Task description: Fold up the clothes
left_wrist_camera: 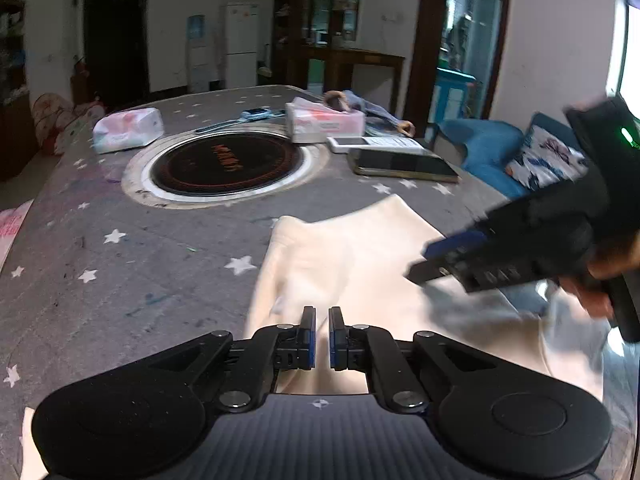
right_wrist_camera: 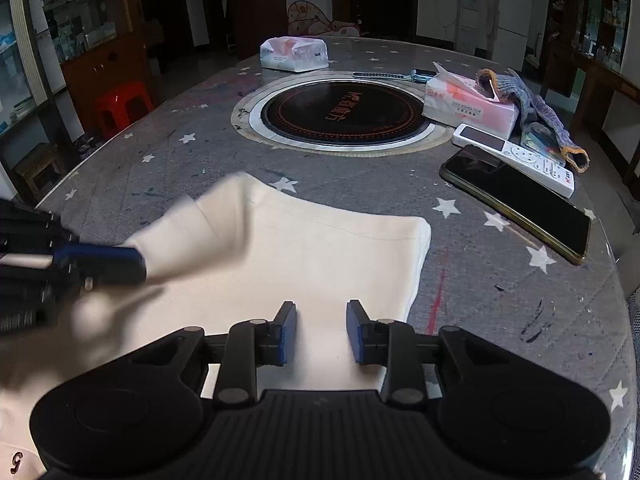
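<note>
Grey star-printed cloth covers the counter (right_wrist_camera: pixel 168 168), whose built-in round hotplate (right_wrist_camera: pixel 342 110) sits toward 12 o'clock, so the folding happens on the free near stretch. Spread there lies the cream garment (right_wrist_camera: pixel 320 248), its far edge lying flat, well clear of the phone (right_wrist_camera: pixel 516 204) and remote (right_wrist_camera: pixel 516 158) at 2 o'clock. At 9 o'clock in the right wrist view, the left gripper (right_wrist_camera: pixel 136 258) is pinching a flap of the garment, raised off the layer beneath, probably to carry it across as a fold. The right gripper (right_wrist_camera: pixel 322 330) hovers over the near part with its jaws partly spread and nothing between them, likely placed to pin or take the fabric next.
</note>
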A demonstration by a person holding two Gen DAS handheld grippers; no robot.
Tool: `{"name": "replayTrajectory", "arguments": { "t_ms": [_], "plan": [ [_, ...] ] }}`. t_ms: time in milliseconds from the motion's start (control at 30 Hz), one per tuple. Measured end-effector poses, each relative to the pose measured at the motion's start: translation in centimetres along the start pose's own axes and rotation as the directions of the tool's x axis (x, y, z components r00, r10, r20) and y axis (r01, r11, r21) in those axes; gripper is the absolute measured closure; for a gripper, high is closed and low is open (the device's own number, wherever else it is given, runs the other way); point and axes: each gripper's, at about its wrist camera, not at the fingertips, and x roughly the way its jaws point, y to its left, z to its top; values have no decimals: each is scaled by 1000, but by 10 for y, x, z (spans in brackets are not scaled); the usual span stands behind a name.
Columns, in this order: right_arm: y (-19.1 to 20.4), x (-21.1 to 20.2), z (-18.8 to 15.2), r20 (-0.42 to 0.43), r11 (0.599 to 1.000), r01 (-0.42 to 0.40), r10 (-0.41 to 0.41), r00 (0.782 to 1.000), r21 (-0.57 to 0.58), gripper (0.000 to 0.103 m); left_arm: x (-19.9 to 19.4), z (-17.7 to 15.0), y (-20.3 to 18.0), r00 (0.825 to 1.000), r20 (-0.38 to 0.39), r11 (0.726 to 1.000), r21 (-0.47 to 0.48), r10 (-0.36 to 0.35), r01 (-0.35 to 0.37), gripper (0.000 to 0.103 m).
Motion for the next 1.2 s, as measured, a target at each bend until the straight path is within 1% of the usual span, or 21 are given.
{"name": "replayTrajectory", "arguments": {
  "t_ms": [100, 200, 233, 267, 300, 400, 433, 467, 533, 567, 600, 633, 667, 800, 833, 900, 933, 967, 1100, 1167, 1200],
  "plan": [
    [1, 0, 0, -2, 1000, 0, 0, 1000, -7, 72, -7, -1, -4, 1000, 27, 999, 32, 14, -14, 93],
    [1, -1, 1, -1, 1000, -1, 1, 1000, -6, 72, -10, 0, -2, 996, 51, 996, 52, 75, -78, 78],
    [0, -1, 1, -1, 1000, -1, 1, 1000, -5, 72, -7, 1, 0, 995, 48, 995, 50, 88, -91, 66],
    [0, -2, 1, 1, 1000, 0, 0, 1000, -2, 72, -4, 3, 3, 994, 43, 994, 48, 100, -102, 59],
    [-1, -2, 1, 1, 1000, 3, -3, 1000, 0, 72, 0, 3, 5, 995, 32, 994, 48, 98, -100, 58],
    [-3, -3, 2, 5, 1000, 12, -12, 1000, 6, 69, 8, 1, 3, 996, 14, 994, 66, 84, -85, 60],
    [-6, -4, 3, 8, 1000, 22, -22, 1000, 12, 68, 10, 1, 3, 997, 9, 994, 72, 79, -79, 69],
    [-8, -5, 3, 12, 999, 32, -32, 999, 18, 68, 10, 0, 1, 997, 11, 993, 86, 76, -77, 84],
    [-14, -6, 5, 13, 998, 49, -50, 999, 39, 68, 10, -2, -1, 996, 22, 990, 111, 89, -91, 95],
    [-17, -6, 6, 14, 997, 59, -60, 998, 46, 68, 8, 0, 1, 990, 45, 985, 105, 131, -135, 95],
    [-20, -5, 6, 15, 996, 70, -71, 997, 54, 68, 5, 2, 7, 982, 67, 979, 85, 178, -183, 95],
    [-23, -5, 7, 16, 995, 80, -81, 997, 61, 68, 3, 6, 16, 967, 83, 968, 52, 241, -245, 95],
    [-25, -5, 8, 17, 994, 90, -91, 996, 69, 68, 1, 9, 26, 947, 95, 951, 17, 307, -309, 96],
    [-33, -1, 13, 20, 991, 100, -103, 995, 92, 68, 3, 13, 68, 902, 31, 899, -109, 431, -425, 93],
    [-33, 0, 14, 22, 990, 102, -104, 994, 96, 68, 3, 12, 78, 899, 11, 891, -145, 437, -431, 89],
    [-35, 2, 16, 23, 989, 100, -103, 994, 107, 68, 5, 9, 86, 911, -16, 897, -173, 411, -408, 72],
    [-35, 4, 16, 20, 989, 100, -103, 995, 107, 68, 5, 7, 89, 918, -29, 900, -185, 397, -395, 62],
    [-36, 6, 16, 18, 989, 100, -102, 995, 106, 68, 6, 5, 93, 923, -41, 903, -197, 382, -382, 59],
    [-38, 16, 19, 2, 989, 109, -110, 994, 104, 69, 17, 5, 87, 923, -52, 913, -135, 382, -386, 59],
    [-41, 20, 20, 2, 988, 103, -104, 995, 115, 73, 25, 6, 85, 925, -62, 918, -114, 375, -380, 62],
    [-42, 21, 21, 1, 988, 100, -101, 995, 121, 73, 29, 7, 85, 923, -69, 917, -101, 380, -385, 64]
  ]
}}
